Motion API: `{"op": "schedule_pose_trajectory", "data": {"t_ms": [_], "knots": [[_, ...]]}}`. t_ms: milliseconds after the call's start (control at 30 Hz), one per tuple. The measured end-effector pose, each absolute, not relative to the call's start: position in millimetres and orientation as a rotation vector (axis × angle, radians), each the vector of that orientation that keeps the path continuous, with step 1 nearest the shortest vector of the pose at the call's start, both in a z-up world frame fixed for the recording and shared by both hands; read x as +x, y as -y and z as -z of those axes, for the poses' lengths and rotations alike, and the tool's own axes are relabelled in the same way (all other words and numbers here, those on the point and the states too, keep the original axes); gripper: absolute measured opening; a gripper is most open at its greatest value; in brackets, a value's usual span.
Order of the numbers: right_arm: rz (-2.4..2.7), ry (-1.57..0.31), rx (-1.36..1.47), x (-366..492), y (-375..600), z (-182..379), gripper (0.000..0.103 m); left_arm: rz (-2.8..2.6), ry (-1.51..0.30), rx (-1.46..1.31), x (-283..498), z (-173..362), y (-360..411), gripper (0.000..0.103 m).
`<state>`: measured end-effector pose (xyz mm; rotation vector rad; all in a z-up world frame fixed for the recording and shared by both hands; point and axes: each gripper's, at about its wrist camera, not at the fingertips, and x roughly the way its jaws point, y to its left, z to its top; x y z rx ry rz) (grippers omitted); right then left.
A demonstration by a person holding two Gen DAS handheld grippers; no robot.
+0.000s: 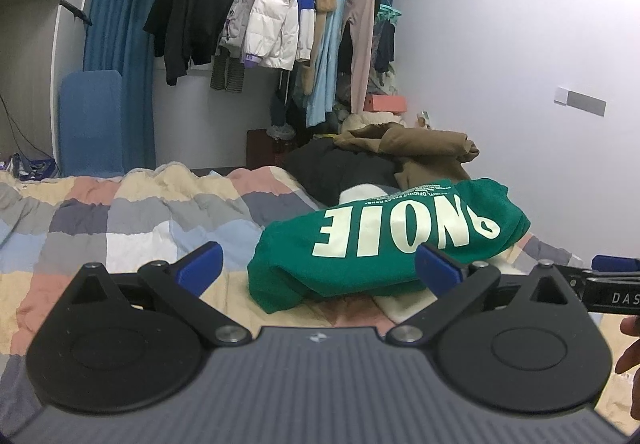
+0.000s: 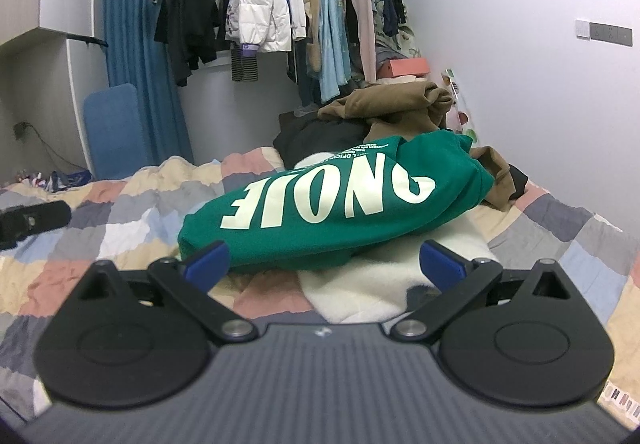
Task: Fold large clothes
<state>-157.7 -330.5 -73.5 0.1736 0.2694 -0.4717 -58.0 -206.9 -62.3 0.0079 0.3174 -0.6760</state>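
Both grippers, left (image 1: 318, 270) and right (image 2: 324, 264), hover with jaws wide, empty. Just ahead, a folded green top (image 2: 320, 212) lies on a white garment (image 2: 360, 284), long axis running left-right; bare quilt (image 1: 120, 228) spreads leftward.

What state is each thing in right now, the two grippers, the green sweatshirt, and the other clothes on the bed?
Left gripper: jaws open, holding nothing.
Right gripper: jaws open, holding nothing.
Green sweatshirt: folded into a bundle, lettering up, resting on the white garment.
White garment: lying under the sweatshirt, partly covered.
Brown garment: crumpled, unfolded, on the pile behind.
Black garment: heaped, unfolded.
Checked quilt: spread on the bed, wrinkled.
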Motion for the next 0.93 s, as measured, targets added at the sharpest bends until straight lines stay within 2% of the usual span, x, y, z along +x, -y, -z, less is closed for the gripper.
{"op": "schedule_pose_trajectory", "data": {"t_ms": [933], "knots": [[0.463,-0.263,0.161,-167.7,321.2,67.2,0.103,0.673,-0.300,-0.004,-65.4,61.3,192.5,0.103]]}}
